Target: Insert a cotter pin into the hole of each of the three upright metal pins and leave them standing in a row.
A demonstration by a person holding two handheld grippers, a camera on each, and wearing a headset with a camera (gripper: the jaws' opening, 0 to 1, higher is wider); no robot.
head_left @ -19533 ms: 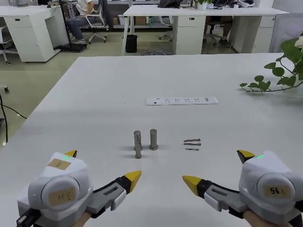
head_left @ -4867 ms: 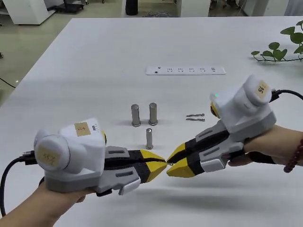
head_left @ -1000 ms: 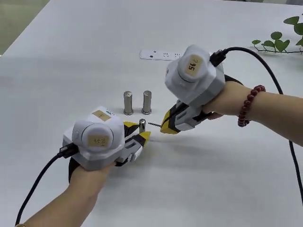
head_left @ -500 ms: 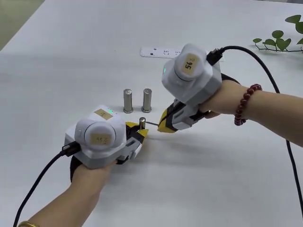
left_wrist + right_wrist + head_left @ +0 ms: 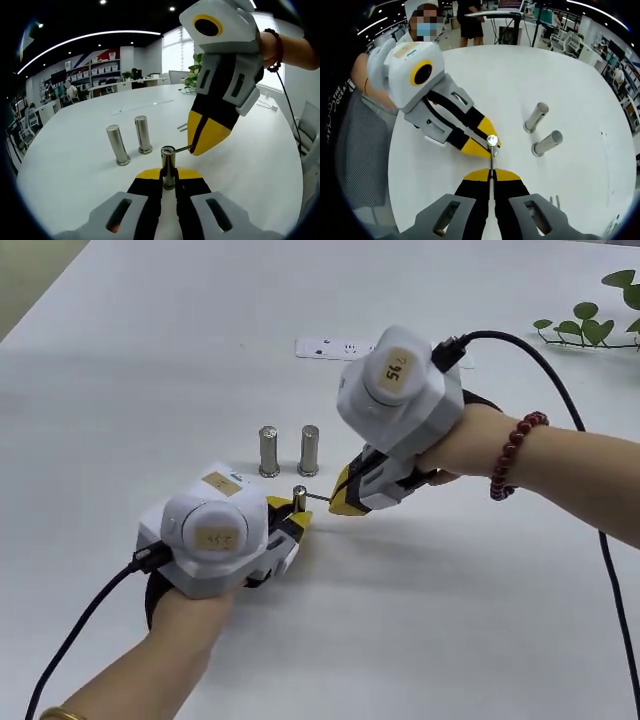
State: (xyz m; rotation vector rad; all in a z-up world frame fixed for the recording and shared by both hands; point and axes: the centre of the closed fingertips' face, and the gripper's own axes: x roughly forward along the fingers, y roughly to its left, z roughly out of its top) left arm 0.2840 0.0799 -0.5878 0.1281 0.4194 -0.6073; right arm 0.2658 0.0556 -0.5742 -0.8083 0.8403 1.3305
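Note:
Three upright metal pins stand on the white table. My left gripper (image 5: 292,520) (image 5: 168,176) is shut on the nearest metal pin (image 5: 298,498) (image 5: 167,165) (image 5: 492,141), holding it upright. My right gripper (image 5: 340,502) (image 5: 490,174) is shut on a thin cotter pin (image 5: 318,497) (image 5: 491,159) (image 5: 183,148), whose tip touches the top of that held pin at its hole. The other two metal pins (image 5: 268,451) (image 5: 309,450) stand side by side just behind; they also show in the left gripper view (image 5: 118,145) (image 5: 143,134) and the right gripper view (image 5: 535,117) (image 5: 547,143).
A white power strip (image 5: 335,347) lies farther back on the table (image 5: 150,390). A green plant sprig (image 5: 590,320) lies at the back right. Cables trail from both grippers. A person sits beyond the table in the right gripper view.
My right gripper has moved left, bringing the cotter pin's tip from a short gap up to the held pin's top. The left gripper and its pin have stayed in place.

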